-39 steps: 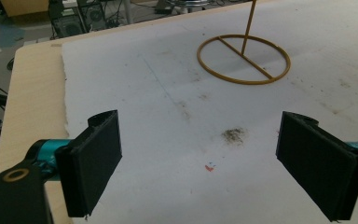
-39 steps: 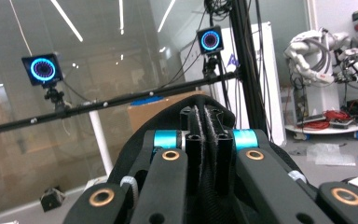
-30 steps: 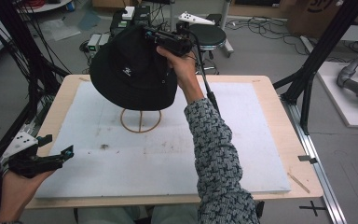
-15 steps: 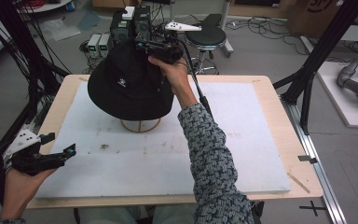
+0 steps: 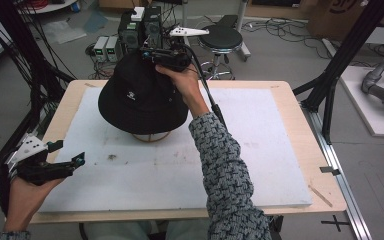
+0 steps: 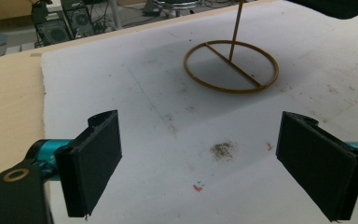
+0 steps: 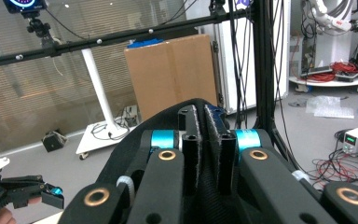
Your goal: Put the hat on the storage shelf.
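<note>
A black bucket hat (image 5: 140, 100) hangs over a thin gold wire stand whose ring base (image 5: 151, 136) peeks out under the brim. My right gripper (image 5: 149, 55) is shut on the hat's crown from the far side; in the right gripper view the jaws (image 7: 203, 116) stand almost together with black fabric (image 7: 135, 140) pinched between them. My left gripper (image 5: 77, 160) rests open near the table's left front corner, apart from the hat. In the left gripper view its pads (image 6: 98, 158) stand wide over bare mat, with the stand's ring and upright rod (image 6: 230, 65) ahead.
A white mat (image 5: 260, 150) covers most of the wooden table (image 5: 300, 100). Black frame posts (image 5: 340, 70) rise at both sides. A stool (image 5: 225, 37) and electronic boxes (image 5: 140, 25) stand on the floor beyond the far edge.
The right hand has carried the hat down and a little to the left, so the brim now covers most of the stand's ring. The left gripper has stayed put.
</note>
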The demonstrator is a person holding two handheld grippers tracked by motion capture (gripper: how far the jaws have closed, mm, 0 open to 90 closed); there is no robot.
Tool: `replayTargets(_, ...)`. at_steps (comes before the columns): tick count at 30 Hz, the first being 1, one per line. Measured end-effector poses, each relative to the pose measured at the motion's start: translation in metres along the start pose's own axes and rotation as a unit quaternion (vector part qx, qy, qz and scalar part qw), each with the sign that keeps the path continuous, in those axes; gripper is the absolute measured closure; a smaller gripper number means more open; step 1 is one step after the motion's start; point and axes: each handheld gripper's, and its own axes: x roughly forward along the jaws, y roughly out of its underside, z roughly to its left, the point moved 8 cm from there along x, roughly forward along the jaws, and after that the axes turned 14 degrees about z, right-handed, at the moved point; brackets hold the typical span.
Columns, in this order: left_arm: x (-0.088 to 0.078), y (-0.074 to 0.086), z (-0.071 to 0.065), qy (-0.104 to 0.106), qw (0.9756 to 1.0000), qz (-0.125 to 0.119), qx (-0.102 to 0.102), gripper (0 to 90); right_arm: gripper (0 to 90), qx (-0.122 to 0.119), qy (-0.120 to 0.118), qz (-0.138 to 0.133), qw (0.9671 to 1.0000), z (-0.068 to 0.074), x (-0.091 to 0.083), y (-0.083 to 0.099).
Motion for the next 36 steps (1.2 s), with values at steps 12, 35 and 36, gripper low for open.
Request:
replayTargets(12,0.005,-0.004,-0.004,0.007,1.0,0.0,0.005,14.4,80.8,-0.01,0.018,0.014,0.9997,0.001,0.003,0.003)
replayTargets(35,0.012,-0.007,-0.004,0.013,0.9999,0.0,0.007,14.4,68.5,0.01,0.044,-0.014,0.9989,-0.013,-0.022,0.008)
replayTargets(36,0.014,-0.009,-0.006,0.016,0.9998,0.002,0.01,14.4,67.3,0.012,0.043,-0.014,0.9989,-0.014,-0.024,0.008)
